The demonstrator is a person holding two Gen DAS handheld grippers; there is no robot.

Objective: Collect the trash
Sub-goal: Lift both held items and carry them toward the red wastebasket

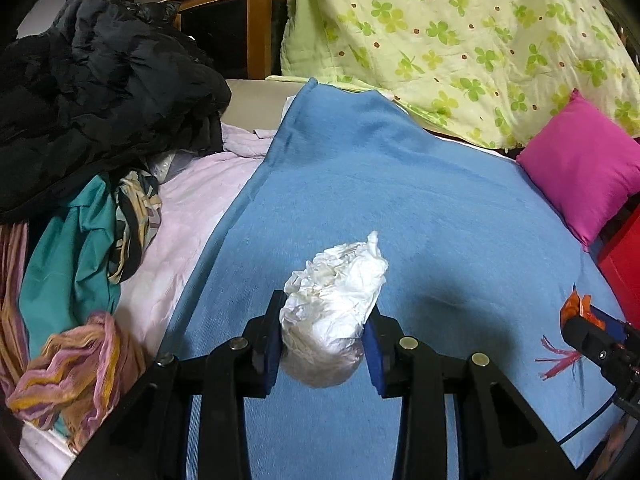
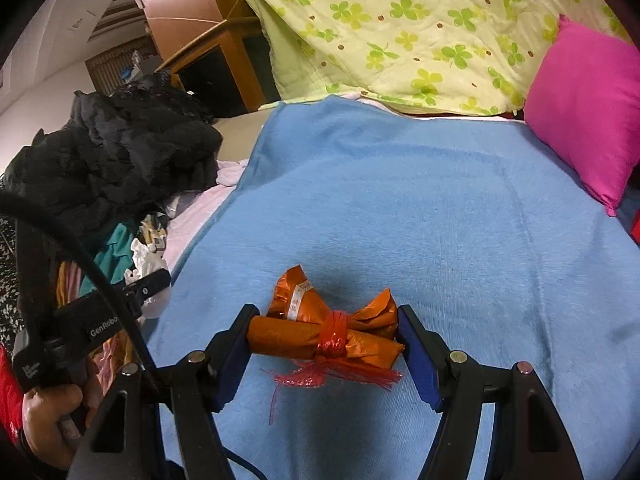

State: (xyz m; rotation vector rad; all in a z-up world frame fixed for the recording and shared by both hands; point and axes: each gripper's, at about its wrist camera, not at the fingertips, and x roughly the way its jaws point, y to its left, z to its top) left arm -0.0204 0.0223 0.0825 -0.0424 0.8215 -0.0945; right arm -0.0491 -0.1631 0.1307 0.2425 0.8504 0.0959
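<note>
My left gripper (image 1: 325, 316) is shut on a crumpled white plastic bag wad (image 1: 334, 292), held above the blue blanket (image 1: 400, 184). The right gripper (image 2: 326, 326) is shut on an orange wrapper bundle (image 2: 320, 330) tied with red string, its ends pressed between the blue pads; red string frays hang below it. In the left wrist view the right gripper (image 1: 592, 320) shows at the right edge with the orange wrapper. In the right wrist view the left gripper (image 2: 140, 286) with the white wad shows at the left, held by a hand (image 2: 48, 412).
A heap of black clothes (image 1: 100, 88) and teal and striped garments (image 1: 72, 272) lies left on a pale pink sheet (image 1: 192, 216). A green clover quilt (image 1: 460, 40) hangs behind. A magenta pillow (image 1: 580, 168) sits right, a red box (image 1: 624, 264) beside it. A wooden cabinet (image 1: 236, 20) stands behind.
</note>
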